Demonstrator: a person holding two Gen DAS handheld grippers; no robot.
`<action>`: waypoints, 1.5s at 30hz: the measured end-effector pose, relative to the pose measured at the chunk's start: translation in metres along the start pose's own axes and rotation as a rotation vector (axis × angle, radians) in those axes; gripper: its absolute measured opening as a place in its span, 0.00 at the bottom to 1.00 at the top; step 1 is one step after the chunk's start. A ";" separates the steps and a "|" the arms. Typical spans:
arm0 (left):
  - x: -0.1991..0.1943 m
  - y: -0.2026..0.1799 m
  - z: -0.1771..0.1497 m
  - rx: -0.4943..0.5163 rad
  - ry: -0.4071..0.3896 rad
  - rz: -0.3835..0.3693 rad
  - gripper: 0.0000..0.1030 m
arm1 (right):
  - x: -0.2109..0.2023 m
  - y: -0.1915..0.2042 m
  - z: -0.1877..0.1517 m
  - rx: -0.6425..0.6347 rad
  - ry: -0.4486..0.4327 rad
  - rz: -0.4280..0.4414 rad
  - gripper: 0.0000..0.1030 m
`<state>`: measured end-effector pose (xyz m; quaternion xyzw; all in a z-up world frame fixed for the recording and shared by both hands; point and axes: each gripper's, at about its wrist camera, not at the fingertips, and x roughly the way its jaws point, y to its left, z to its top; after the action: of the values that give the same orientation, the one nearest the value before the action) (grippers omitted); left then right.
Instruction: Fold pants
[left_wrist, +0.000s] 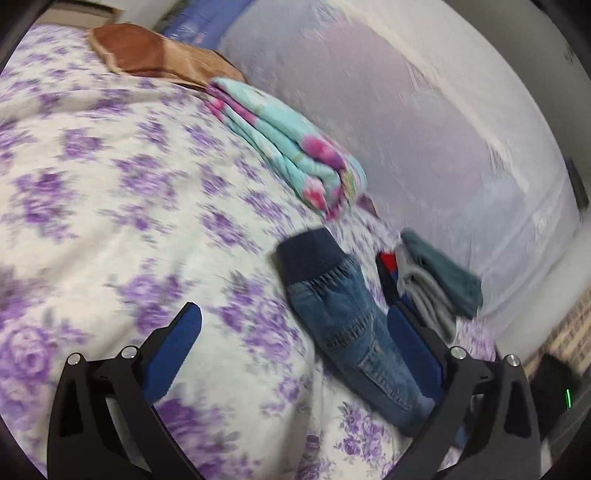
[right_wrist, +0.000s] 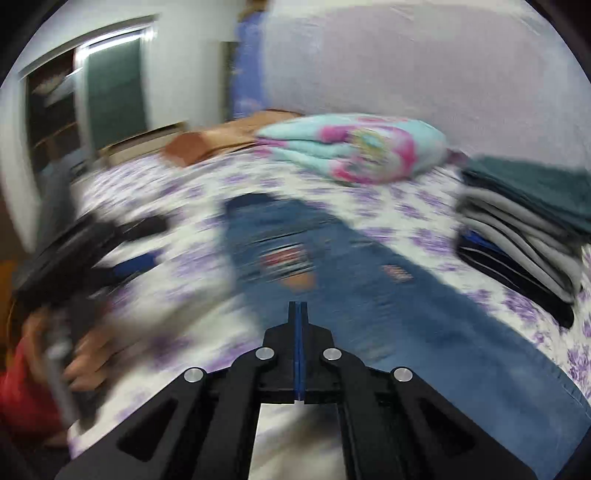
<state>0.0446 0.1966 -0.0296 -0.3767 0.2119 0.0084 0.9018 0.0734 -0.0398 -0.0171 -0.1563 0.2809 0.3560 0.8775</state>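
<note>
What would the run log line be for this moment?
left claw: open, over bed | right claw: shut, empty | jeans: flat on bed | folded stack: beside jeans

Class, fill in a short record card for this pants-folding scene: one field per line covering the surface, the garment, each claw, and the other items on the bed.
surface: bed with purple floral sheet
garment: blue jeans lying on the sheet, dark ribbed cuff toward the folded blanket
left claw: open, fingers wide apart above the sheet, one finger beside the jeans
right claw: shut, blue pads pressed together, over the jeans; whether it pinches fabric cannot be told
other items: folded turquoise and pink blanket; brown pillow; stack of folded clothes
image quality: motion blur in both views
</note>
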 end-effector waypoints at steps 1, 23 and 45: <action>-0.004 0.004 0.000 -0.020 -0.012 -0.004 0.95 | -0.004 0.016 -0.005 -0.052 0.015 0.022 0.00; -0.013 0.000 -0.019 0.073 0.021 -0.053 0.95 | 0.093 -0.081 0.035 -0.018 0.204 -0.091 0.57; -0.077 0.016 -0.038 0.144 0.006 0.017 0.95 | -0.032 0.135 -0.075 -0.456 0.059 -0.076 0.48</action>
<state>-0.0421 0.1929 -0.0341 -0.3092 0.2176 -0.0002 0.9258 -0.0703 0.0021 -0.0669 -0.3712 0.2126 0.3724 0.8236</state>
